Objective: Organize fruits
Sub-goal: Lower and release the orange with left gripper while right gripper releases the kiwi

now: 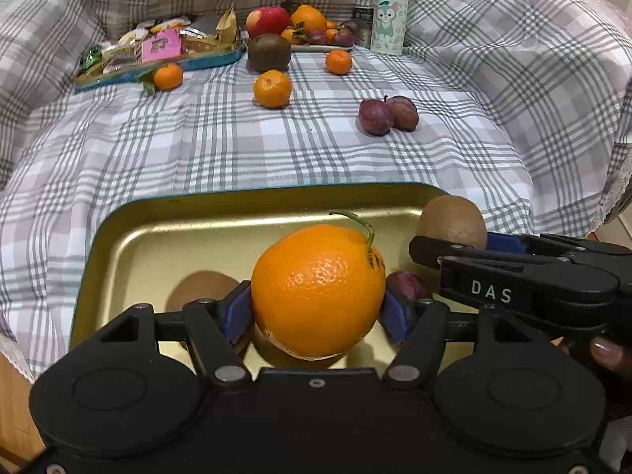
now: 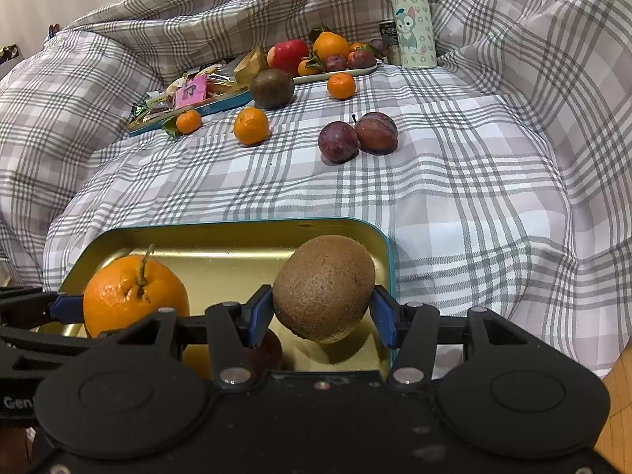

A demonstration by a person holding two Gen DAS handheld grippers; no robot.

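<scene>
My left gripper [image 1: 318, 308] clamped on an orange [image 1: 318, 290] over the gold tray [image 1: 166, 233], my right gripper [image 2: 322, 316] clamped on a kiwi [image 2: 324, 286], a second kiwi [image 1: 199, 288] and plum [image 1: 407, 282] lying beneath, two plums [image 2: 357, 136] beyond on the checked cloth [image 2: 454, 181].

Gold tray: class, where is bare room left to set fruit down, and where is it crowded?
Free: the gold tray floor's far-left part, behind the orange. Also bare cloth between the tray and the two plums. Crowded: the tray's near side, holding orange, kiwi and another kiwi.

A home: plaid bedding [image 2: 474, 205], fruit, a cartoon flask [image 2: 412, 23].
</scene>
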